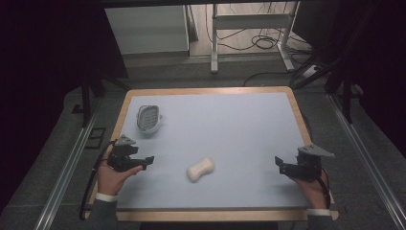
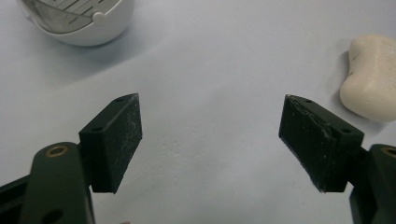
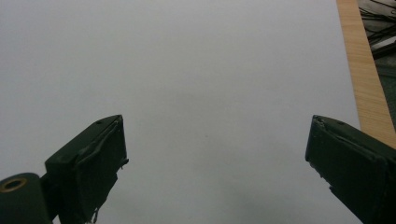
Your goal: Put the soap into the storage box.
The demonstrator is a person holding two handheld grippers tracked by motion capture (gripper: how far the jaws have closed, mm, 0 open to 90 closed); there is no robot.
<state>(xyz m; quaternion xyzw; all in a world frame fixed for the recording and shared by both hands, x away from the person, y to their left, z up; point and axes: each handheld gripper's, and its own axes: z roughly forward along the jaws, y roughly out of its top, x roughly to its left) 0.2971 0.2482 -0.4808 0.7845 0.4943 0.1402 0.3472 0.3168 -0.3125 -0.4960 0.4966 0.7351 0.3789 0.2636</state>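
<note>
A cream, peanut-shaped bar of soap (image 1: 200, 169) lies on the pale blue mat (image 1: 230, 124), front centre. A white soap dish with a slotted grey insert (image 1: 148, 118) sits at the mat's left rear. My left gripper (image 1: 147, 162) rests at the front left, open and holding nothing, pointing toward the soap. In the left gripper view the soap (image 2: 373, 79) lies beyond the right jaw and the dish (image 2: 79, 21) is at the top left. My right gripper (image 1: 279, 164) hovers at the front right, open, with bare mat between its jaws (image 3: 215, 154).
The mat lies on a wooden-edged table (image 1: 299, 112), whose edge (image 3: 364, 79) appears in the right gripper view. Beyond the table are a white desk frame (image 1: 249, 28), cables on the floor and dark surroundings. Metal rails (image 1: 67, 167) run along both sides.
</note>
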